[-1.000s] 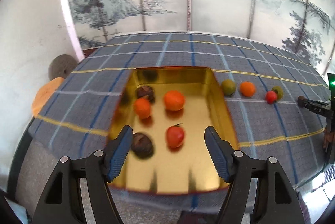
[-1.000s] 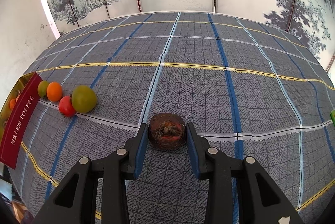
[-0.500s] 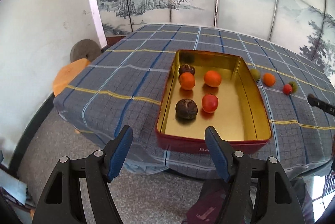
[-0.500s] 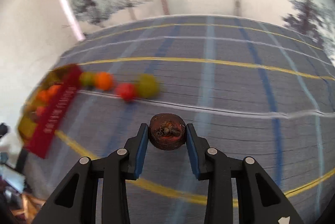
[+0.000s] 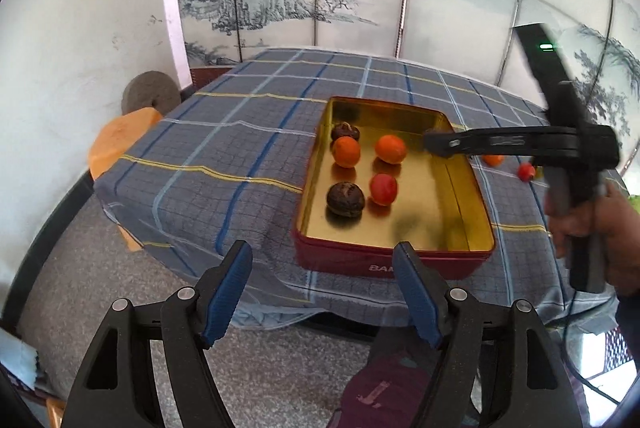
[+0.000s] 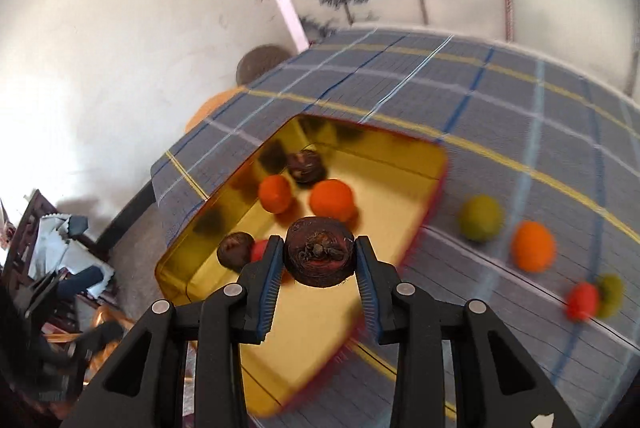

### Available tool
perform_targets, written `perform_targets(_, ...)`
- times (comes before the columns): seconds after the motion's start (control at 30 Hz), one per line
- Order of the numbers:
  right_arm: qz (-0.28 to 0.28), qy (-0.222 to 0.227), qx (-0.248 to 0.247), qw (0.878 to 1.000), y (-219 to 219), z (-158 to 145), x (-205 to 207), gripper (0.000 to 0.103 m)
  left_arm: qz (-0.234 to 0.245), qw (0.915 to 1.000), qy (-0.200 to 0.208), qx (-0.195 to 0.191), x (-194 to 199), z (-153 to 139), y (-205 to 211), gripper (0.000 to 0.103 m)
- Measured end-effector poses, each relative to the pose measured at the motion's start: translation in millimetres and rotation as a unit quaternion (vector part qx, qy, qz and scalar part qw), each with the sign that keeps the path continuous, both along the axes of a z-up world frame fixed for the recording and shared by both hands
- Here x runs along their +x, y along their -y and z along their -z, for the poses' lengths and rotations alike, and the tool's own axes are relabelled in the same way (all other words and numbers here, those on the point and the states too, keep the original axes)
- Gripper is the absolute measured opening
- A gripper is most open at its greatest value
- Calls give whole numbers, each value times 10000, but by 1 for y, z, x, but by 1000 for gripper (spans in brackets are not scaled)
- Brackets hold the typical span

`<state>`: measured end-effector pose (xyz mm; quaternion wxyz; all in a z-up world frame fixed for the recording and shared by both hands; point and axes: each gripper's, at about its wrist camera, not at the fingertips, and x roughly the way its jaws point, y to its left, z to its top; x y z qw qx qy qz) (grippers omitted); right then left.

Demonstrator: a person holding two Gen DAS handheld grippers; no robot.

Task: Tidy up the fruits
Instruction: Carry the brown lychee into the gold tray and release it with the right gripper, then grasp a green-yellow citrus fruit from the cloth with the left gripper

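The right claw (image 6: 316,268), clamped on a dark brown fruit (image 6: 319,257), now hangs over the gold tin (image 5: 472,200) instead of the bare cloth. The tin holds five fruits. The left claw (image 5: 322,294), fingers apart, has drawn back from the tin's near edge.

Tin (image 5: 394,254) sat on the tablecloth (image 5: 224,152), right of frame centre. Five fruits (image 5: 346,151) lay in its left half. More fruits (image 6: 534,246) lay on the cloth right of it.

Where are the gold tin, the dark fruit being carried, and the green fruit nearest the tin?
gold tin (image 5: 444,204), left wrist view, bare floor.
dark fruit (image 6: 319,252), right wrist view, front face.
green fruit (image 6: 479,218), right wrist view, its middle.
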<state>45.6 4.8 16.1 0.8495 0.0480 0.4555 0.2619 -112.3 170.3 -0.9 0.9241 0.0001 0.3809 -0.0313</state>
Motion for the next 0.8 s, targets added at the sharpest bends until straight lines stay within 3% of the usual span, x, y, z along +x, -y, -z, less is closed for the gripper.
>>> perform_targets(0.13,-124,-138,-253,9995,-31,12,15,33,-5,9995,169,271,-4,-1,1,74)
perform_targets(0.27,-106,-177,-443,9988,-48,19,22,34,54,9995,162,283,-5,2,3,75)
perform_targets(0.37,-18,-180,-291,9994,-47,17,28,58,73,9995,125,279,-4,4,3,75)
perform_targets(0.4,34,-95,-115,9999,-43,12,26,68,75,9995,123,279,-4,5,3,75)
perform_targets(0.43,81,24,18,10000,-40,7,24,70,74,9995,120,283,-4,5,3,75)
perform_targets(0.63,453,538,705,9950,6,-23,-2,70,86,9993,202,308,-6,5,3,75)
perform_targets(0.8,1031,864,435,9900,58,-16,-43,70,183,9986,232,431,-7,5,10,75)
